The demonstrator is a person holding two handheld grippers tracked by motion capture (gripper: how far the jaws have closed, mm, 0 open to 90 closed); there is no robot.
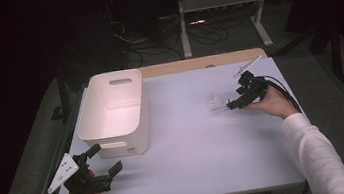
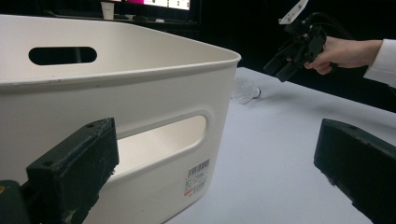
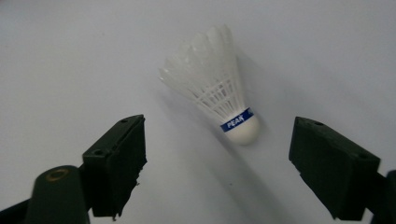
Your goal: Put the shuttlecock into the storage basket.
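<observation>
The shuttlecock (image 3: 219, 88) lies on its side on the white table (image 1: 196, 144), in the right half of the tabletop and well in from the right and far edges. The right gripper (image 1: 233, 104) is positioned just beside the shuttlecock, on its right in the high view, with jaws set wide; the right gripper view shows the cork end between the two pads with clear table on both sides and no contact. The white bin (image 1: 114, 112) stands at the left side of the table, close to the left edge, top open. A broad strip of bare tabletop separates bin and shuttlecock. The left gripper (image 1: 105, 161) is at the near left corner, just beside the bin's near wall, jaws wide and holding nothing.
</observation>
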